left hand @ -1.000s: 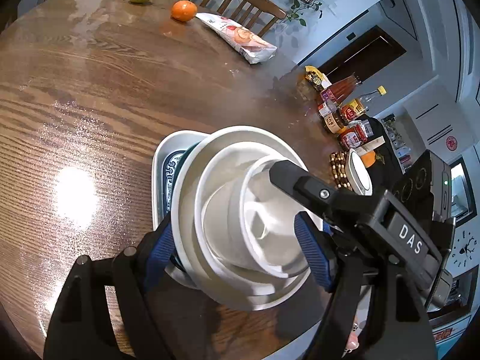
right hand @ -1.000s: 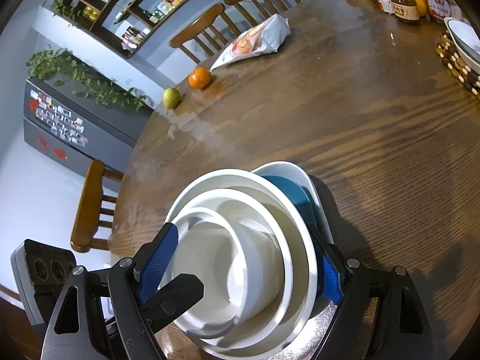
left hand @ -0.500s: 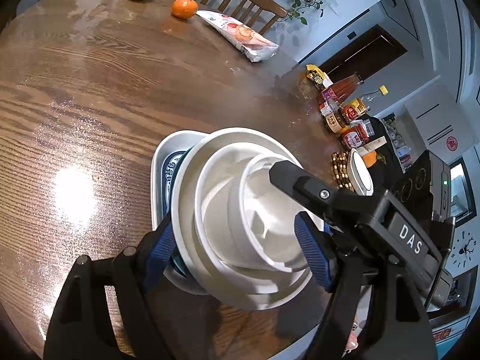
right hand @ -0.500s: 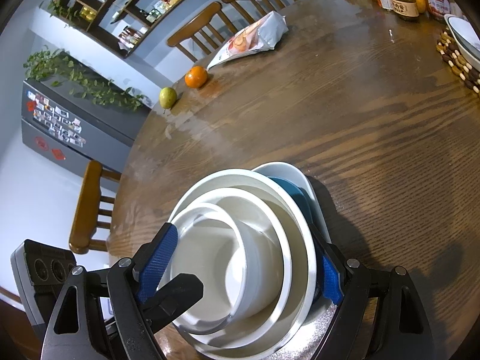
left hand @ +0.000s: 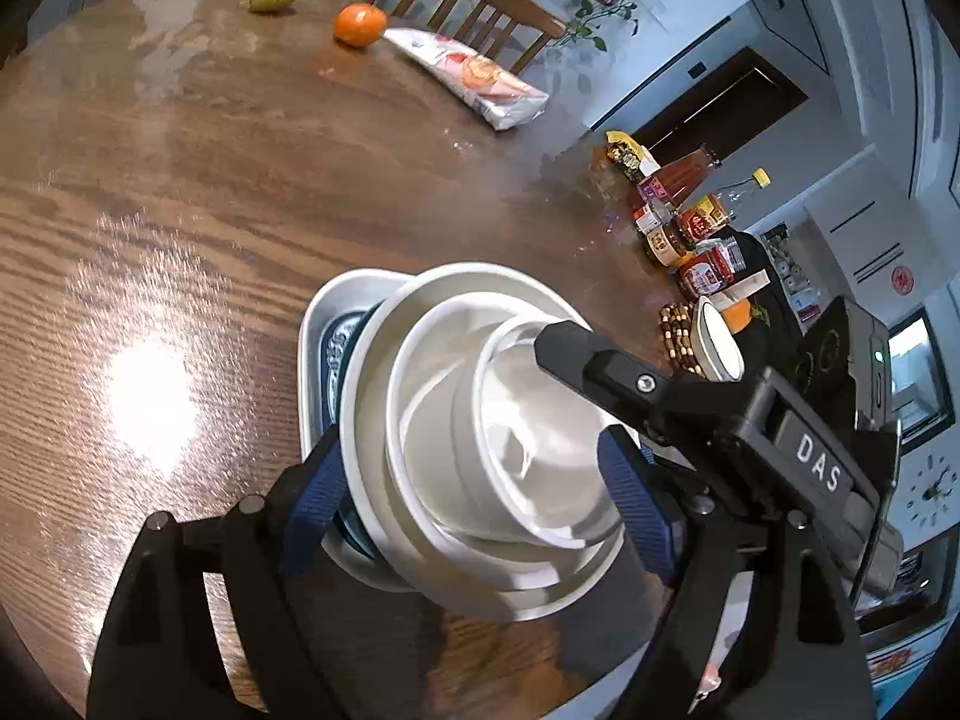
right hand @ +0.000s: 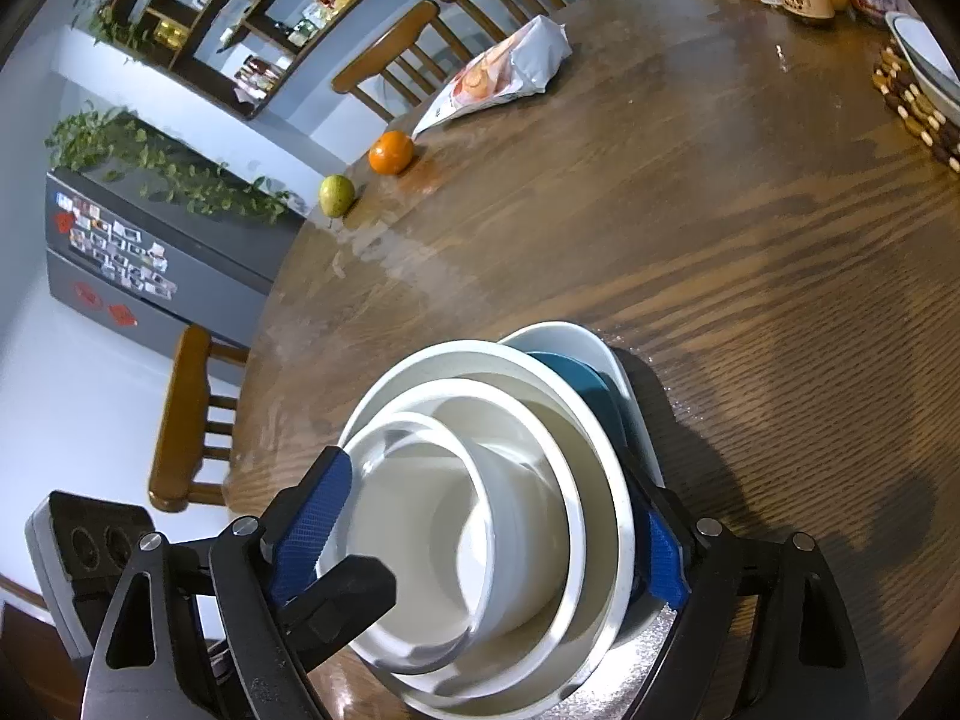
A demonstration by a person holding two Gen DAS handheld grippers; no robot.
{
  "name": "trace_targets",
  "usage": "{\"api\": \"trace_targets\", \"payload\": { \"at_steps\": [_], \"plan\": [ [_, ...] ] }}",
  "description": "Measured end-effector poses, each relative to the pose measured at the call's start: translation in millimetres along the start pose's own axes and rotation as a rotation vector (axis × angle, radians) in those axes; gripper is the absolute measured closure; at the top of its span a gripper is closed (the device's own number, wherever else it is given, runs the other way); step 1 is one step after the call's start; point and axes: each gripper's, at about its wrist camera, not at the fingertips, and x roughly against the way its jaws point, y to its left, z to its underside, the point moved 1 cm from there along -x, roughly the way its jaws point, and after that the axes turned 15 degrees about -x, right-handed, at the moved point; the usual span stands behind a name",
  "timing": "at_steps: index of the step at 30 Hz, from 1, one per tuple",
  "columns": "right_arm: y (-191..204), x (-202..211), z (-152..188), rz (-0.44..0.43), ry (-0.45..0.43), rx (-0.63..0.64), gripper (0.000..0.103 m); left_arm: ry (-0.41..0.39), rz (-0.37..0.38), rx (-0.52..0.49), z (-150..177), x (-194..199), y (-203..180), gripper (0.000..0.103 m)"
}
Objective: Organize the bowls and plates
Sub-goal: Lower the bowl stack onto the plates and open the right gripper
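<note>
On a round wooden table [left hand: 180, 180], a stack of dishes sits between two hand-held grippers, each angled steeply downward from the near edge. At the left, the left gripper [left hand: 474, 504] straddles the stack, its blue pads [left hand: 315, 498] standing beside the rim of the big white bowl [left hand: 372, 420]; its jaws are opening, with the stack between them and no firm press visible. The stack itself: a white rectangular plate [left hand: 318, 324] at the bottom, a blue dish [left hand: 336, 348] on it, then three nested white bowls, the smallest [left hand: 528, 420] innermost. At the right, the right gripper [right hand: 480, 546] brackets the same stack from the other side, its jaws also opening, one finger [right hand: 312, 516] next to the smallest bowl's rim. Across the table lie a pear [right hand: 335, 194], an orange [right hand: 391, 152] and a snack bag [right hand: 498, 78]; jars and bottles [left hand: 678, 222] crowd the far right edge.
</note>
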Motion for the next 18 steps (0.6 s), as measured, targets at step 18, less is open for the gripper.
{"api": "trace_targets", "payload": {
  "at_steps": [18],
  "plan": [
    [13,26,3,0.042,-0.155,0.070,0.010,-0.119,-0.031,-0.101,-4,26,-3,0.001]
  ]
}}
